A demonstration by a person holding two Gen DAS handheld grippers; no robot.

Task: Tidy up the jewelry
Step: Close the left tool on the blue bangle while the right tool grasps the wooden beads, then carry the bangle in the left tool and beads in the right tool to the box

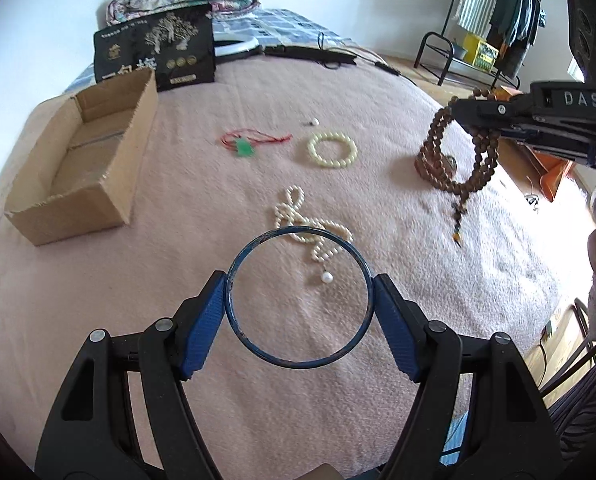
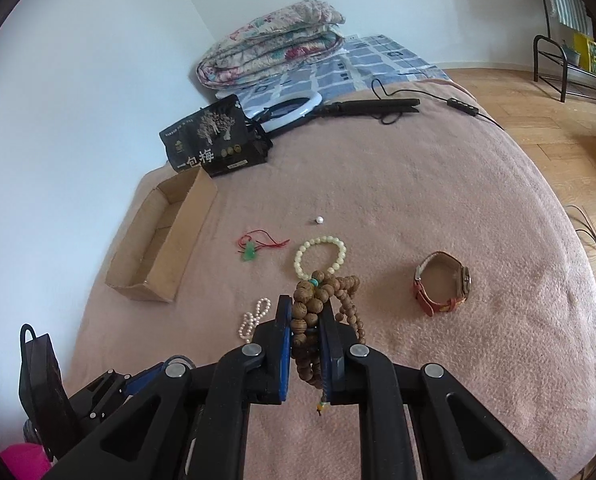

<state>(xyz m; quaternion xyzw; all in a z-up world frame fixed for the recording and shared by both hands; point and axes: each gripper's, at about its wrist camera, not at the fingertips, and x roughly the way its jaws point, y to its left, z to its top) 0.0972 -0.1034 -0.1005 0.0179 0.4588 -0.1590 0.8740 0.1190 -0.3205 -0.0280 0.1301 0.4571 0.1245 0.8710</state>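
The left gripper [image 1: 300,300] pinches a blue bangle [image 1: 233,272] above the bed [image 1: 177,400]; the right gripper [image 2: 306,332] clamps brown beads [image 2: 310,304], lifted clear. The box [image 1: 69,208] sits left.

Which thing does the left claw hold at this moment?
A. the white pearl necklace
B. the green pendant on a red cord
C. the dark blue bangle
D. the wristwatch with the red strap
C: the left claw has its blue pads on both sides of the dark blue bangle, lifted above the blanket.
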